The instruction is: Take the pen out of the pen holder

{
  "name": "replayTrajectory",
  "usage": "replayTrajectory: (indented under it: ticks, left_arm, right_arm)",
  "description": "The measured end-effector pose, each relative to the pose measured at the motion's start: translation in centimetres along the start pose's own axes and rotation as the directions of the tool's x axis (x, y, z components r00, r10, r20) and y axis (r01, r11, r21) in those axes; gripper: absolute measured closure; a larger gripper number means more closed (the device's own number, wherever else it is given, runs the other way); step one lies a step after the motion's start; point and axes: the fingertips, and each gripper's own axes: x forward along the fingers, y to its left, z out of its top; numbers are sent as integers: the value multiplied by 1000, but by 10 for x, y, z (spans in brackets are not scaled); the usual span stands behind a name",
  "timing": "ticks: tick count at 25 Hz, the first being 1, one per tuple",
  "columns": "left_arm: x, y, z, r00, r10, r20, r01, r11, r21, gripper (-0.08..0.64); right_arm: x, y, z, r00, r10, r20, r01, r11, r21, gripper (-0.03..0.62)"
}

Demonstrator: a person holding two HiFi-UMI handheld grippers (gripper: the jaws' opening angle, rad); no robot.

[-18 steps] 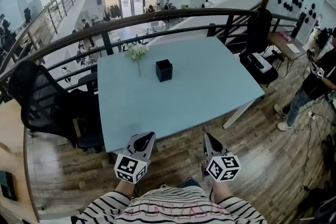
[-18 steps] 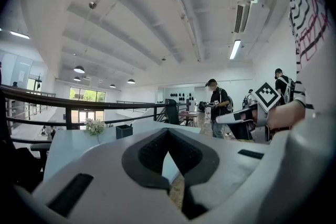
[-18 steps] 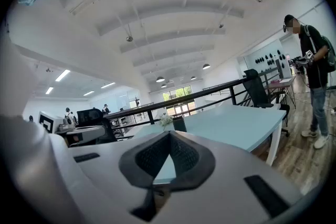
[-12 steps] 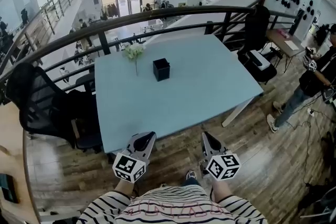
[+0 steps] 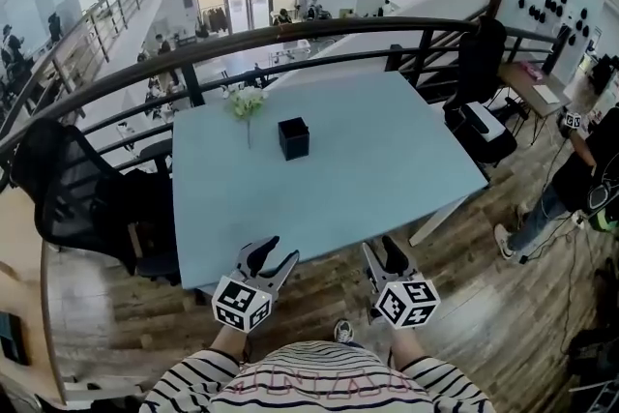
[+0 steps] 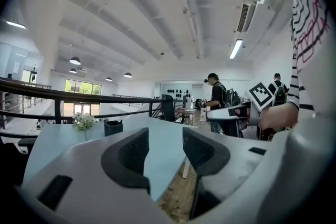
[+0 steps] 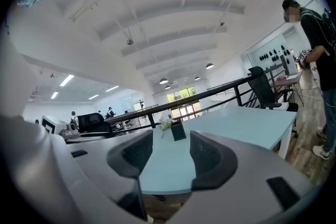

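A black square pen holder [image 5: 293, 137] stands on the far half of the light blue table [image 5: 368, 179], and it also shows in both gripper views [image 6: 113, 127] [image 7: 178, 131]. I cannot make out a pen in it from here. My left gripper [image 5: 274, 256] and right gripper [image 5: 384, 255] hover at the table's near edge, far short of the holder. Both point roughly level toward it. Both stand open, with nothing between the jaws [image 6: 165, 144] [image 7: 170, 152].
A small bunch of white flowers [image 5: 246, 103] stands just left of the holder. A dark railing [image 5: 290, 29] runs behind the table. Black office chairs [image 5: 68, 189] stand to the left, and another chair [image 5: 479, 63] at the back right. A person [image 5: 580, 169] stands on the wooden floor to the right.
The jaws of both grippers have spread apart. Both grippers have edged forward to the table's near edge. The person at the right has stepped further right.
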Motion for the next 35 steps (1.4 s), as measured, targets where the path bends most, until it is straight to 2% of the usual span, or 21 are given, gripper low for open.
replayTrajectory:
  ticks: [12, 19, 25, 35]
  left_arm:
    - [83, -15, 0, 995, 103, -19, -103, 994, -30, 380]
    - [115, -19, -6, 983, 182, -19, -183, 982, -51, 380]
    - [132, -26, -9, 977, 211, -42, -212, 977, -34, 380]
    - [151, 23, 2, 973, 225, -42, -226, 974, -19, 380]
  right_arm:
    - [40, -79, 17, 992, 108, -68, -109, 994, -12, 377]
    - [57, -110, 19, 979, 175, -106, -179, 983, -30, 377]
    - [68, -129, 16, 969, 208, -133, -212, 977, -18, 377]
    - [111, -129, 18, 969, 202, -146, -205, 979, -6, 377]
